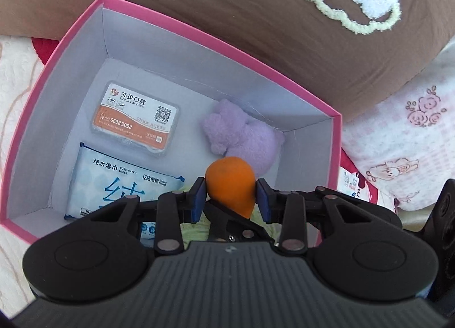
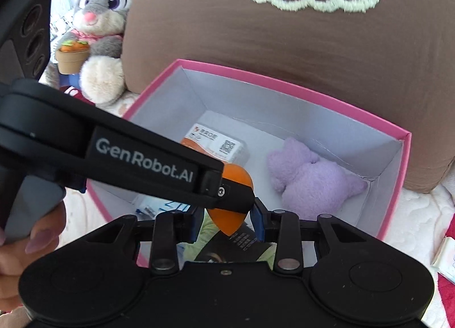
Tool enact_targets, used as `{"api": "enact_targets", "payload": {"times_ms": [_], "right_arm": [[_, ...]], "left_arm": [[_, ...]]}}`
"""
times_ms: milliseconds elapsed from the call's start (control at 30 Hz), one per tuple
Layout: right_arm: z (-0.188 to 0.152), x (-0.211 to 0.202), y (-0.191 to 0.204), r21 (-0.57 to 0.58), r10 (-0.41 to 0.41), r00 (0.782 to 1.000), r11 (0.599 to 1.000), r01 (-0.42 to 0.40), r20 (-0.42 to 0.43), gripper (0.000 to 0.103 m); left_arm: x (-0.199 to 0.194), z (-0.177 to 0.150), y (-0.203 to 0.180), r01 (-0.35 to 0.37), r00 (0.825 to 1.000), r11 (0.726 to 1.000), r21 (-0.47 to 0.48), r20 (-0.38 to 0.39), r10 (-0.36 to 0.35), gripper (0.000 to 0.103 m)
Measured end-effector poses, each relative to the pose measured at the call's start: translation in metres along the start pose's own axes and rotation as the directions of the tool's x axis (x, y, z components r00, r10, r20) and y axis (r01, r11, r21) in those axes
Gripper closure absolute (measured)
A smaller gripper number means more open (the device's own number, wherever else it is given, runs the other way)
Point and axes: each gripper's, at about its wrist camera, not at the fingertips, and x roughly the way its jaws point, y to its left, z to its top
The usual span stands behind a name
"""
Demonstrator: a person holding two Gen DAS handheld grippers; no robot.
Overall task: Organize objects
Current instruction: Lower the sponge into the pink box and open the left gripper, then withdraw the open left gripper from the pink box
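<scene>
An orange teardrop sponge (image 1: 230,180) hangs just over the near end of a pink box with white walls (image 1: 184,55). My left gripper (image 1: 231,197) is shut on it, a blue pad against each side. In the right wrist view the same sponge (image 2: 227,220) sits between the pads of my right gripper (image 2: 227,221), which grips it crosswise; the left gripper's finger (image 2: 233,194) lies across it. Inside the box (image 2: 284,111) lie a purple plush toy (image 1: 244,134), an orange-and-white floss case (image 1: 136,117) and a pack of wet wipes (image 1: 113,180).
A large brown cushion (image 1: 256,0) presses against the box's far side. A grey bunny plush (image 2: 102,15) sits at the back left. A hand (image 2: 28,239) holds the left gripper's handle. A green-and-black packet (image 2: 241,242) lies under the sponge. A small packet (image 2: 446,257) lies right of the box.
</scene>
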Motion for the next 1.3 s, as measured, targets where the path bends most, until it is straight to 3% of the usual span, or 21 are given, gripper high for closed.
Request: {"api": "enact_targets", "payload": {"times_ms": [167, 333, 567, 700, 867, 1000, 1133, 1300], "right_arm": [[0.001, 0.008, -0.003, -0.023, -0.021, 1.0, 1.0, 0.021, -0.013, 0.062], [0.0, 0.013, -0.009, 0.018, -0.034, 0.999, 0.999, 0.035, -0.042, 0.063], [0.001, 0.023, -0.017, 0.019, -0.013, 0.998, 1.0, 0.014, -0.055, 0.062], [-0.004, 0.024, -0.023, 0.03, -0.03, 0.998, 0.999, 0.031, -0.053, 0.06], [-0.008, 0.018, -0.028, 0.04, -0.019, 1.0, 0.999, 0.02, -0.023, 0.06], [-0.012, 0.016, -0.027, 0.039, -0.013, 1.0, 0.999, 0.014, -0.017, 0.06], [-0.016, 0.009, -0.024, 0.034, -0.013, 1.0, 0.999, 0.013, 0.0, 0.058], [-0.021, -0.008, -0.028, 0.063, 0.005, 1.0, 0.998, -0.007, 0.03, 0.057]], "left_arm": [[0.01, 0.002, 0.008, 0.023, 1.0, 0.999, -0.049, 0.009, -0.023, 0.067], [0.018, 0.0, 0.004, 0.019, 1.0, 1.0, -0.004, -0.01, -0.019, 0.067], [0.023, 0.003, 0.008, 0.033, 0.999, 0.998, -0.045, 0.016, -0.033, 0.067], [0.028, 0.005, 0.008, -0.015, 0.999, 0.999, -0.037, 0.039, 0.017, 0.067], [0.027, 0.003, 0.01, 0.034, 0.999, 0.998, -0.055, 0.039, -0.032, 0.066], [0.025, 0.002, 0.009, 0.023, 0.999, 0.999, -0.023, 0.034, -0.022, 0.066], [0.021, 0.0, 0.001, 0.01, 0.998, 0.999, 0.033, 0.06, -0.012, 0.052], [0.011, -0.001, -0.002, 0.015, 0.997, 0.996, 0.09, 0.072, -0.021, 0.052]]}}
